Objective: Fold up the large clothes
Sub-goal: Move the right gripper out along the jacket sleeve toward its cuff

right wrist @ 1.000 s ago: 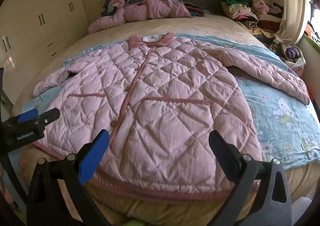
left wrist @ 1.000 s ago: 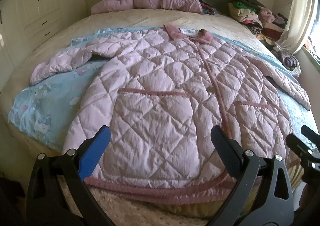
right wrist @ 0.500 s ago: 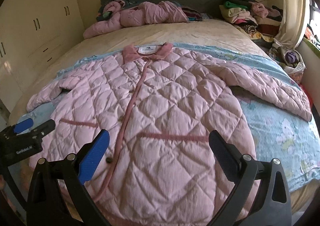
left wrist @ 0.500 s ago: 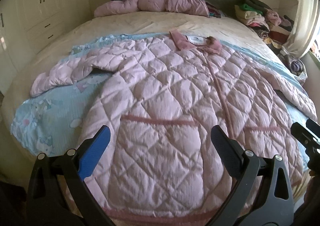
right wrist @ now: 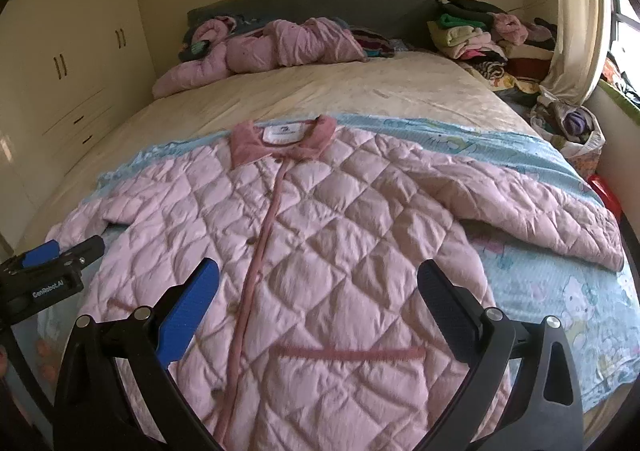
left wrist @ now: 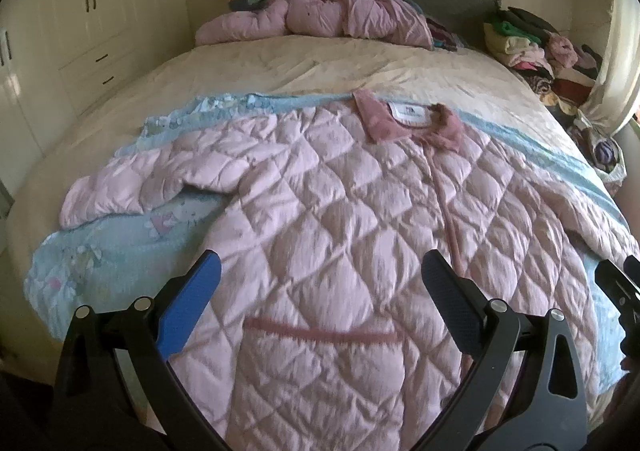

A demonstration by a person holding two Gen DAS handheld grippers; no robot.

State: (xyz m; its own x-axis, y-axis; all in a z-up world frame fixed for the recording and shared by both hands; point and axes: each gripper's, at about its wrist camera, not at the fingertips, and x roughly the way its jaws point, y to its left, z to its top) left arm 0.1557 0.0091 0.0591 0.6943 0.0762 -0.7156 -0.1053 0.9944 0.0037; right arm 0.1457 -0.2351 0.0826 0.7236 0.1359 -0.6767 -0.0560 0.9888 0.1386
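One pink quilted coat (left wrist: 320,219), blue blanket (right wrist: 560,291), beige bed (left wrist: 320,63)

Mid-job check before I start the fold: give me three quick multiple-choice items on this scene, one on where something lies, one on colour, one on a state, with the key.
1. Where does the pink quilted jacket lie?
A. Spread flat on the light blue printed blanket on the bed
B. Hung on the cream wardrobe
C. Stacked on the pile by the window

2. What colour is the jacket's collar?
A. White
B. Dusty rose, darker than the body
C. Navy

3. How are the left gripper and the right gripper?
A. Both shut on the hem
B. Left shut, right open
C. Both open, holding nothing

Key: 1 A, the blanket shows under both sleeves; 2 B, the collar reads darker pink around the white label; 3 C, each wrist view shows its fingers spread wide with only the jacket in view beyond them.
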